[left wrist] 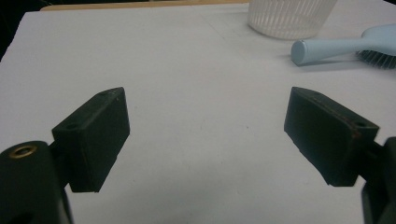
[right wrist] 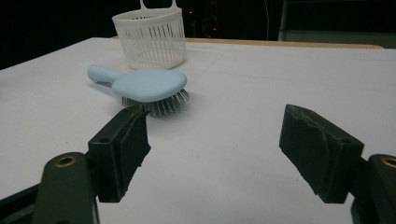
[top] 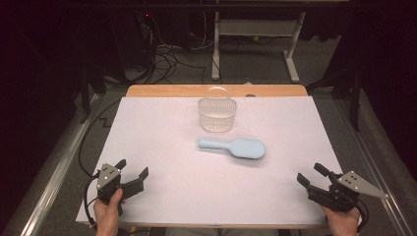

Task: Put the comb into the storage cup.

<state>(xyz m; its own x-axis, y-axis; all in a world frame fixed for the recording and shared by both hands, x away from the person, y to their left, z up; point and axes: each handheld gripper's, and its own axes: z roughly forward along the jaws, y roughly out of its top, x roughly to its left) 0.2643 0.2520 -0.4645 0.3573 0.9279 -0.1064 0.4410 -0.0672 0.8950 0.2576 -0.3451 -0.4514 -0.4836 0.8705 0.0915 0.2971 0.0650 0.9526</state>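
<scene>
Both my hands sit at the bottom edge of the high view, left gripper (top: 133,173) at lower left and right gripper (top: 311,175) at lower right, each spread wide with nothing between the jaws. Mid-frame lies the blue hairbrush (top: 233,147), bristles down, handle pointing left, just below the white basket (top: 217,114) but apart from it. White sheet (top: 162,147) covers the table; dark room behind, cables on the floor (top: 167,59). Left gripper view now: jaws apart over bare sheet, brush handle (left wrist: 327,48) at upper right. Right gripper view: jaws gaping, brush head (right wrist: 149,86) just beyond my left jaw. I reckon the slim handle is the better bite — come in low and level, squeeze squarely.
</scene>
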